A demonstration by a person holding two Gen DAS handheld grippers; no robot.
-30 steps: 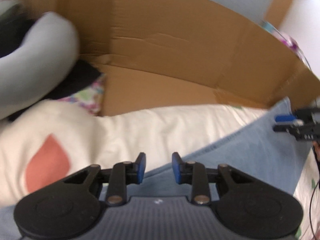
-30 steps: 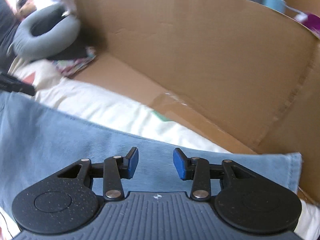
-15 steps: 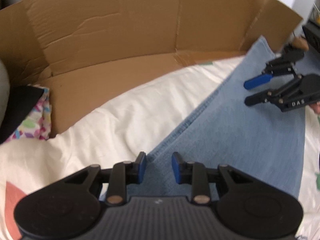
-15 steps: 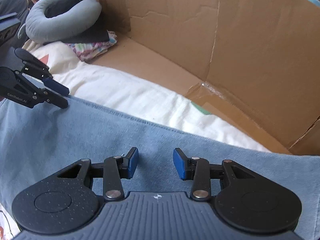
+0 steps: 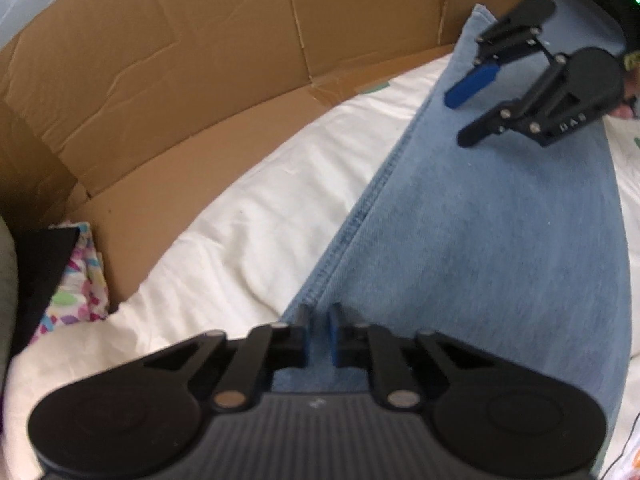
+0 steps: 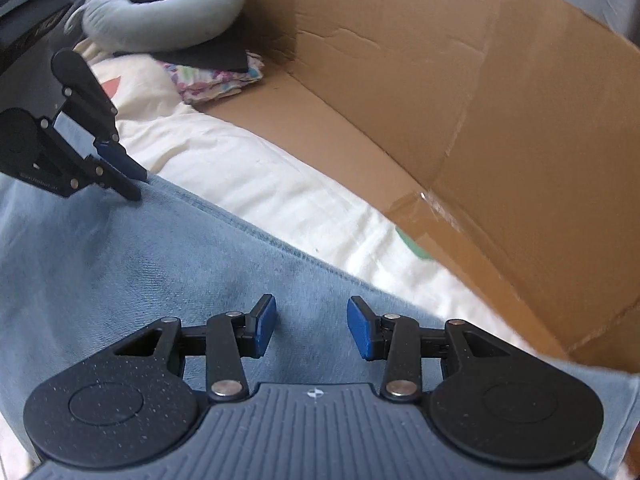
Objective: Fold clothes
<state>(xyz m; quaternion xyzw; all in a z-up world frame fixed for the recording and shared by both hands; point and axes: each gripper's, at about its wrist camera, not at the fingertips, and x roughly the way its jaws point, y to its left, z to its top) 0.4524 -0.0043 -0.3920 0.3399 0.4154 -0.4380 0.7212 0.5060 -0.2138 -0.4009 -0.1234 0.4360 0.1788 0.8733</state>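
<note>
Matt, woven light-blue denim garment [image 5: 500, 240] with stitched seam lies on soft, creased cream cotton bedding [image 5: 248, 248]. Behind: rough, dented brown cardboard [image 6: 460, 100]. Gripper fingers [image 6: 260, 330]: matt black plastic with smooth blue pads.

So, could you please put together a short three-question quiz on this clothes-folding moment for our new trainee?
1. True or false: the left gripper is shut on the seamed edge of the light blue denim garment.
2. Which gripper has its jaws apart above the denim? A) left B) right C) both
3. Fill in: behind the white quilt stands a brown ____ box.

Key: 1 true; 2 B, the right gripper; 3 cardboard.
</note>
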